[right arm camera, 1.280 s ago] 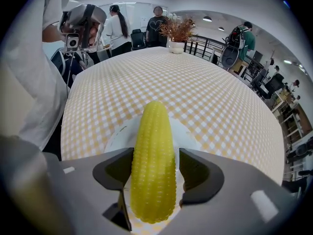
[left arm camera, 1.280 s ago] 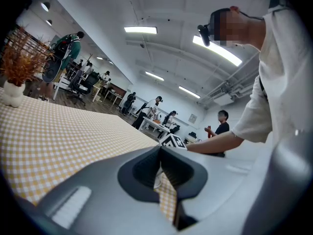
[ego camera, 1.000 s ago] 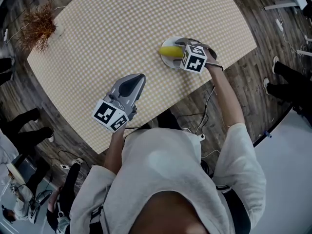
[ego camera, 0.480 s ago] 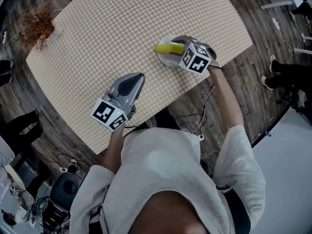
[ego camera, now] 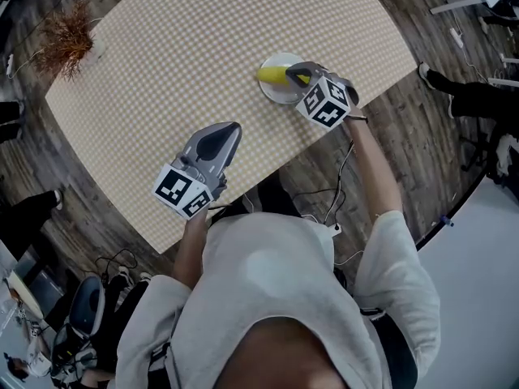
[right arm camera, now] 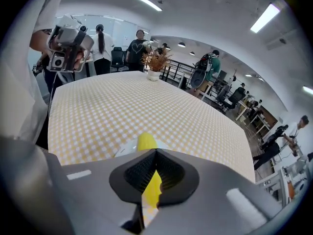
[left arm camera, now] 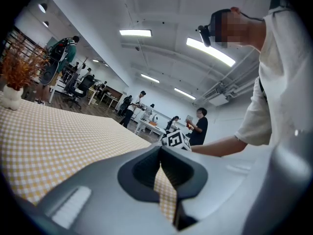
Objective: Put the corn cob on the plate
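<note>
Jaws just closed empty, right gripper (ego camera: 293,75) down-tilted

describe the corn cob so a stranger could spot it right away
On the big table with the beige checked cloth, look near the edge by the person's right arm for a small white plate. The corn cob lies on it: a short bright yellow piece, the only yellow thing there, unlike the brown dried plant at the far corner.
</note>
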